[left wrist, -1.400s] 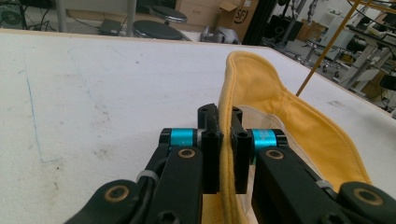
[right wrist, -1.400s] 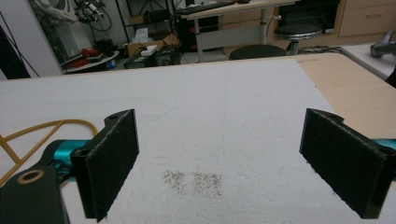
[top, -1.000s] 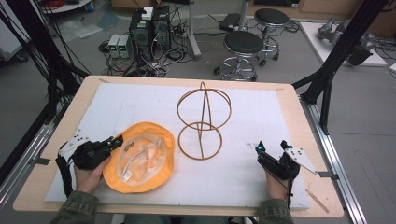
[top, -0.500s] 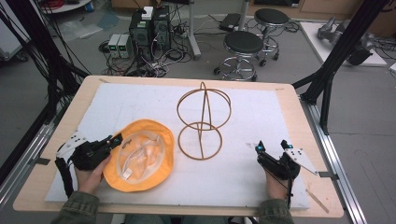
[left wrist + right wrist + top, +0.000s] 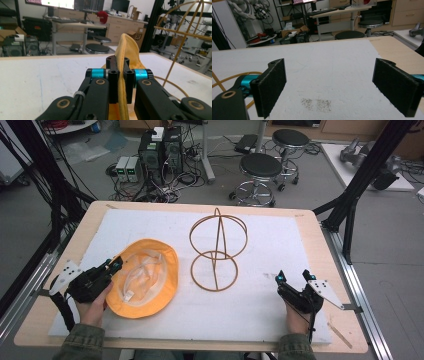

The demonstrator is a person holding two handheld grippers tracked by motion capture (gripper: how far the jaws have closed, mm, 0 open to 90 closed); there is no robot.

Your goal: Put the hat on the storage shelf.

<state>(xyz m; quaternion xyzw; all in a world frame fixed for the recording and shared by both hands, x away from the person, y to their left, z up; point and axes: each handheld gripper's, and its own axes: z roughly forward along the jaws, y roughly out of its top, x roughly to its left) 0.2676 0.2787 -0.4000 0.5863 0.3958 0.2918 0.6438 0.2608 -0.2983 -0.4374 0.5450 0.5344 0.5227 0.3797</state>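
An orange bucket hat (image 5: 145, 279) lies upside down on the white mat, its pale lining facing up. My left gripper (image 5: 113, 265) is shut on the hat's left brim; in the left gripper view the yellow brim (image 5: 125, 62) stands pinched between the two black jaws, lifted at that edge. A gold wire hat stand (image 5: 217, 250) rises at the middle of the mat, just right of the hat. My right gripper (image 5: 292, 276) rests at the mat's right front, open, with nothing between its pads (image 5: 273, 85).
The white mat (image 5: 260, 235) covers a wooden table (image 5: 320, 235). Black frame posts stand at both sides. Two stools (image 5: 260, 167), computer boxes and cables sit on the floor beyond the far edge.
The hat has shifted slightly left and its left brim is raised a little in the left gripper. The right gripper has not moved.
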